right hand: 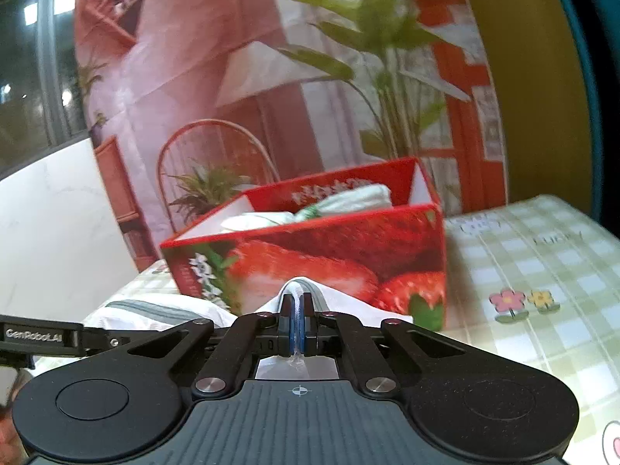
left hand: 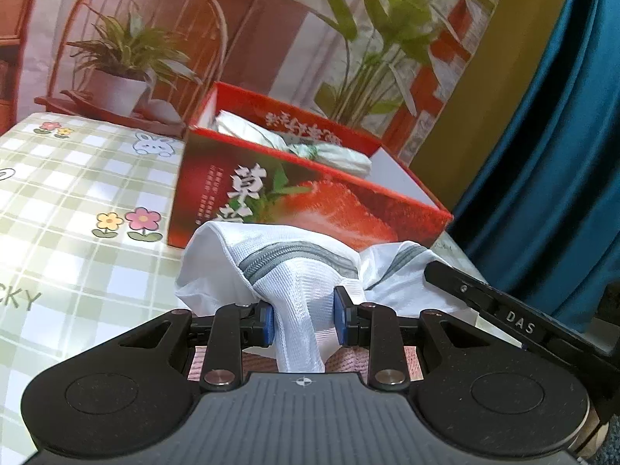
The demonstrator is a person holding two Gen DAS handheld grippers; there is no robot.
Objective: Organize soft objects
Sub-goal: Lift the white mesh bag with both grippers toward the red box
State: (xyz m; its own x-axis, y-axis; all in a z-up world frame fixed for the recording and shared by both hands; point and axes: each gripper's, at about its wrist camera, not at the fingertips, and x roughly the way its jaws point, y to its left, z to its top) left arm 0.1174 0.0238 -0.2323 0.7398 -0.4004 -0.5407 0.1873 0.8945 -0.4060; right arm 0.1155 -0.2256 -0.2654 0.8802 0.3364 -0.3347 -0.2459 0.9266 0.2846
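The white mesh laundry bag [left hand: 279, 267], with its grey zipper [left hand: 294, 257] curving across the top, lies bunched at the near edge of the surface [left hand: 77, 209], directly in front of the red strawberry box [left hand: 306, 201]. A fold of the bag runs back between the 2 blue pads of the left claw [left hand: 304, 319], which pinches that thick bunch of mesh; the jaws stand partly apart with the cloth filling the gap. The right claw [right hand: 297, 323] is pressed together on a thin edge of the same bag [right hand: 341, 302], a sliver of white mesh showing between its pads and a short tail hanging out behind them. In the left wrist view the other tool's black arm crosses the lower right, just beside the bag's right lobe.

The box sits toward the far edge of the green checked cloth, against the printed backdrop [left hand: 271, 38], and holds 2 pale rolled cloth bundles [left hand: 329, 151]; whether they are tied together I cannot tell from the blur. The bag appears to touch the box's front wall, though the angle leaves that uncertain
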